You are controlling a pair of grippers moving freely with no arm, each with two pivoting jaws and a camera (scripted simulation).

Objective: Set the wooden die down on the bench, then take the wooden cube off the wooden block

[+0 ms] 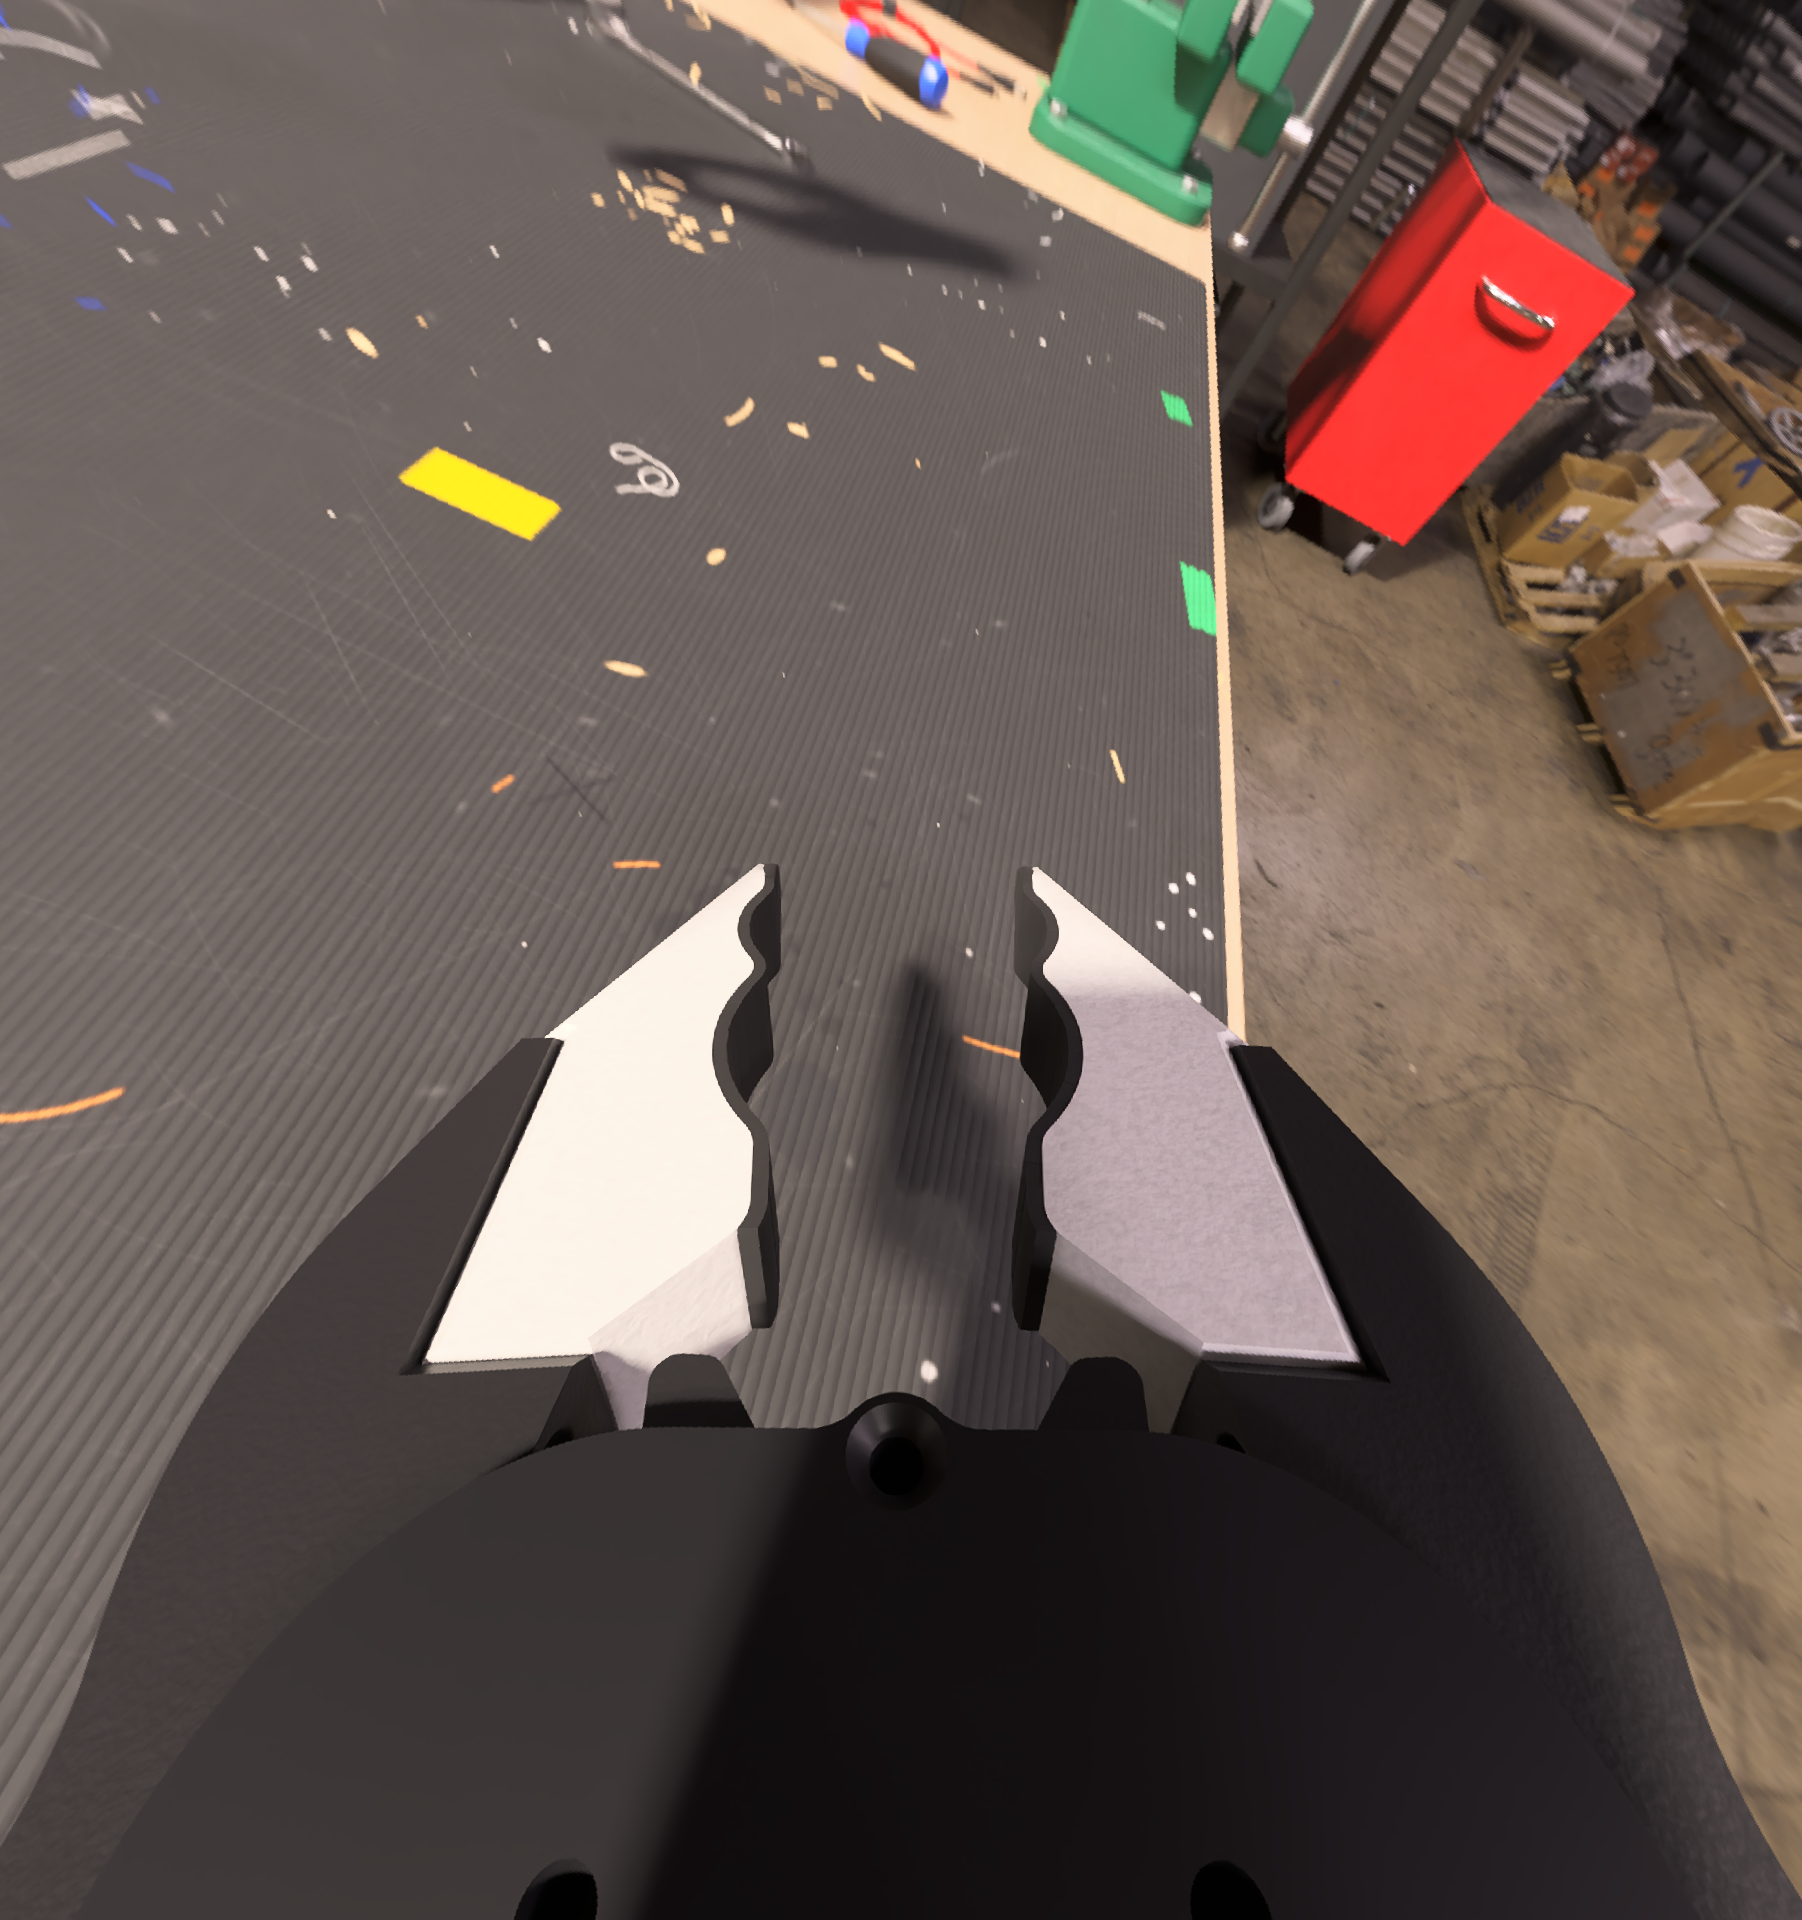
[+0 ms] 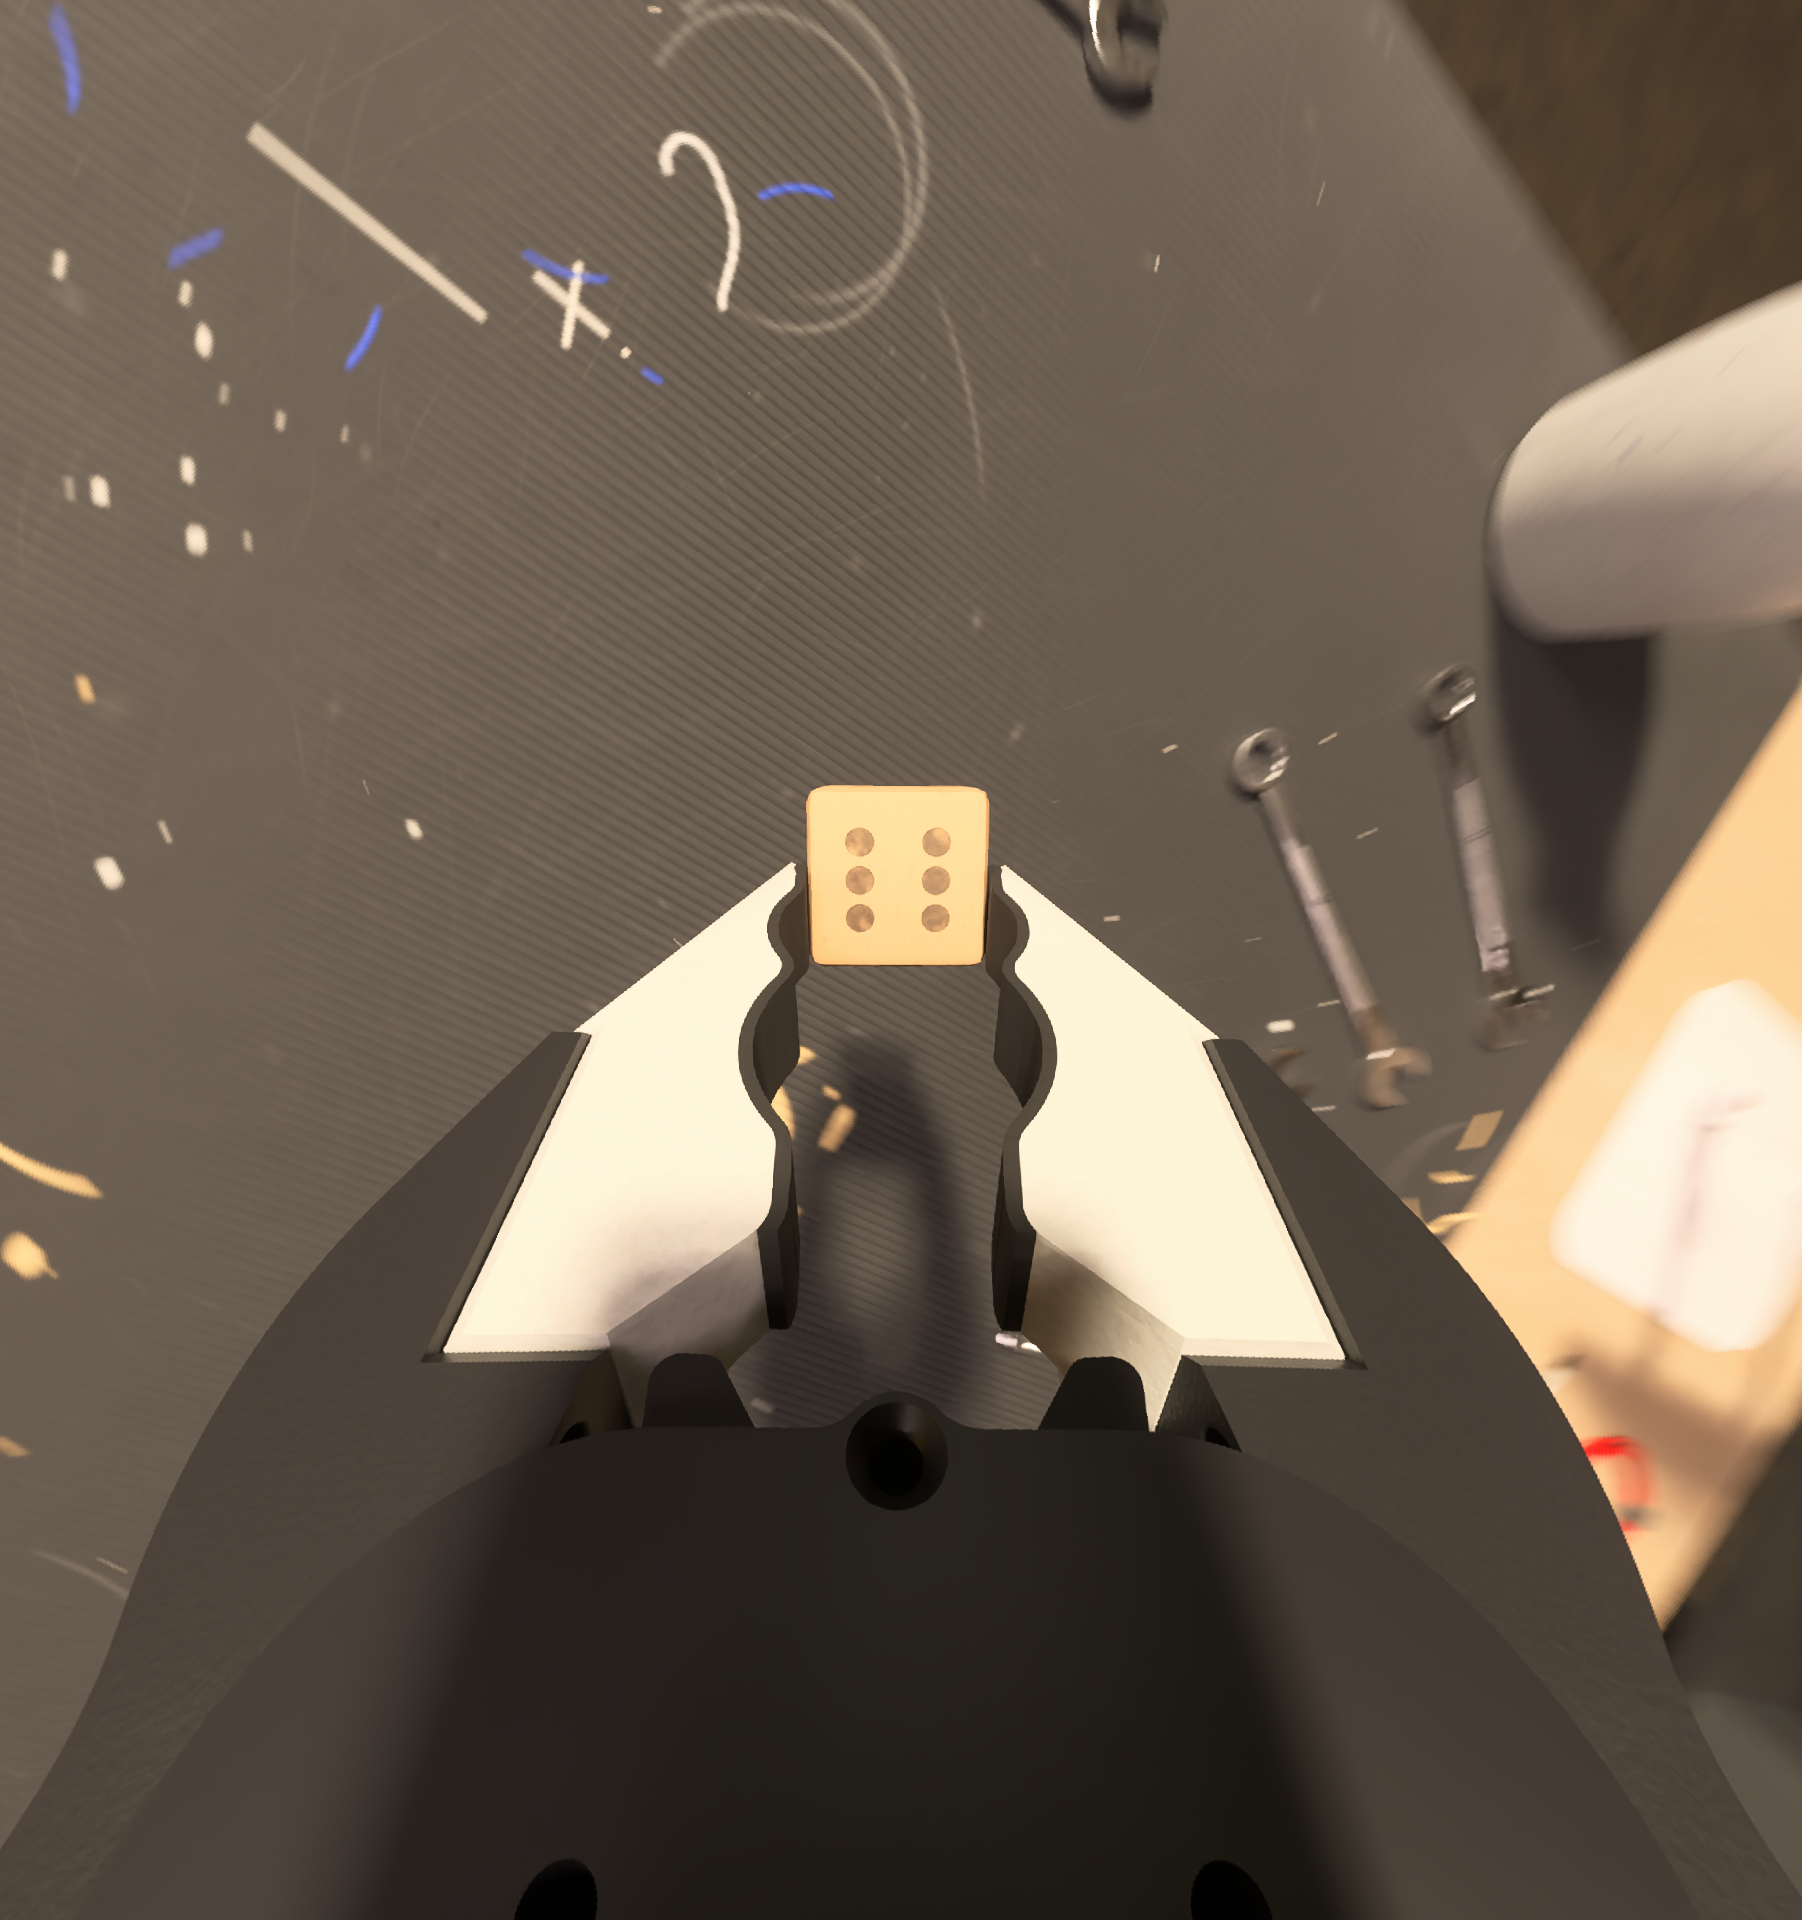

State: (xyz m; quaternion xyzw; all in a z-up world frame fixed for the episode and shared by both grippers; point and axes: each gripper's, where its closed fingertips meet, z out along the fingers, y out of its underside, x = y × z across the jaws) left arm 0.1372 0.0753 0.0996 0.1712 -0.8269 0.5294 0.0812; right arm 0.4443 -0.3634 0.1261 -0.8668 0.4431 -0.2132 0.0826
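1 wooden die [image 2: 897, 876], 2 wrenches [image 2: 1312, 914]

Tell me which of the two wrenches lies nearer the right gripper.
The left wrench; the other wrench lies farther right, toward the bench's wooden edge.

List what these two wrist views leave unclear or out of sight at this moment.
- Wooden cube and wooden block: in neither view.
- Wooden die: right wrist view shows only its six-pip face between the right gripper fingertips; whether it touches the bench mat cannot be told.
- Pale rounded object: blurred, cut off by the right edge.
- Left gripper: open, empty.
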